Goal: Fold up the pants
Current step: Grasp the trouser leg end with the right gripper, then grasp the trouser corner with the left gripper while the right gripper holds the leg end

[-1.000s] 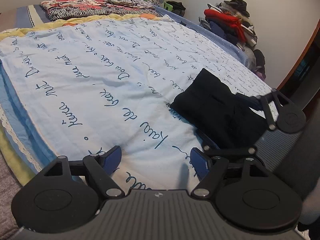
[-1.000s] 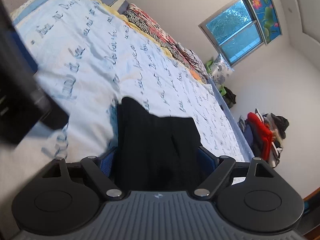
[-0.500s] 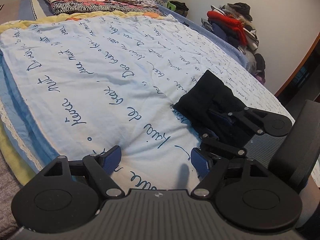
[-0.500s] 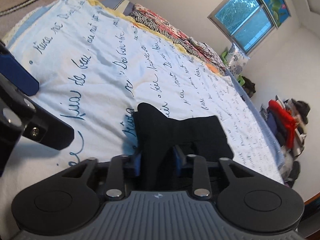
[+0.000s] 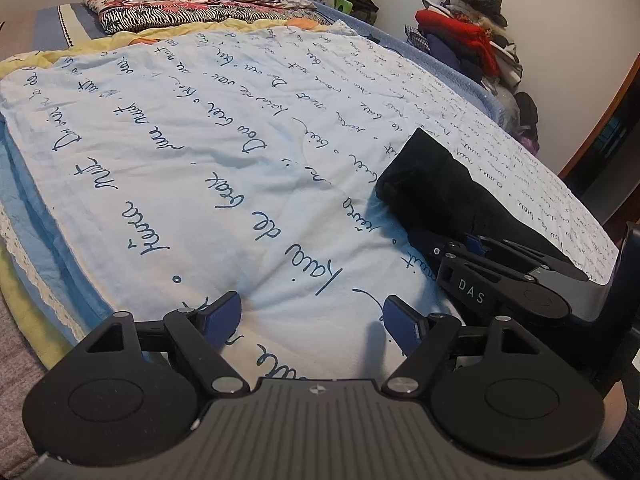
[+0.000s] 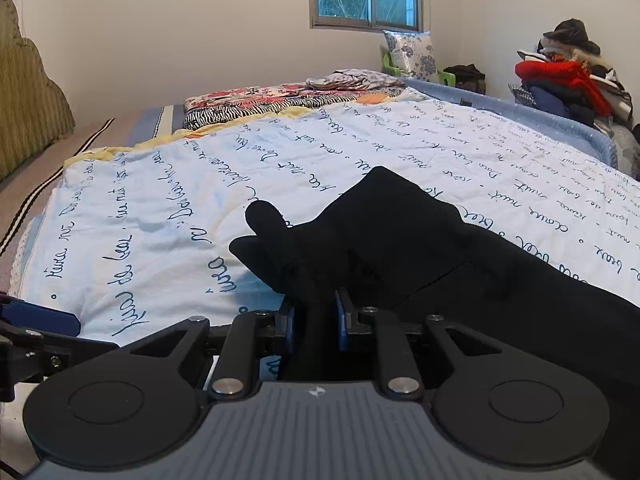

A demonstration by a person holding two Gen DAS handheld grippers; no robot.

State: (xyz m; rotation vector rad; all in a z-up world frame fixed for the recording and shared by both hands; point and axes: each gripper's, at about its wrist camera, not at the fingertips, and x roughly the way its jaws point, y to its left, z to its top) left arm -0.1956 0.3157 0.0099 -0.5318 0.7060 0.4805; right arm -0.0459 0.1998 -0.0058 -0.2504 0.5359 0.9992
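Here, my right gripper (image 6: 316,316) is closing on a bunched fold of the black pants (image 6: 400,248), with the cloth squeezed between the blue pads (image 6: 341,320). The pants hide the pad tips, and I cannot make out how many layers are caught. In the right wrist view, the garment runs from the pinch toward 3 o'clock and is cut off at the frame edge, so its far end is out of sight. A rounded lump of cloth sticks up at about 11 o'clock from the pinch.

My left gripper (image 5: 314,312) hangs spread wide over the sheet (image 5: 200,160) with nothing between its fingers. From there the pants (image 5: 432,196) lie at 2 o'clock, and my right gripper (image 5: 468,248) covers their near end.

The pants rest near the sheet's right edge. Beyond that edge sits a blue border (image 6: 560,124), then a clothes pile (image 6: 560,80) against the wall. Toward 10 to 12 o'clock the sheet is bare and flat up to the patterned bedding (image 6: 272,100). The near bed edge lies just under my left gripper.
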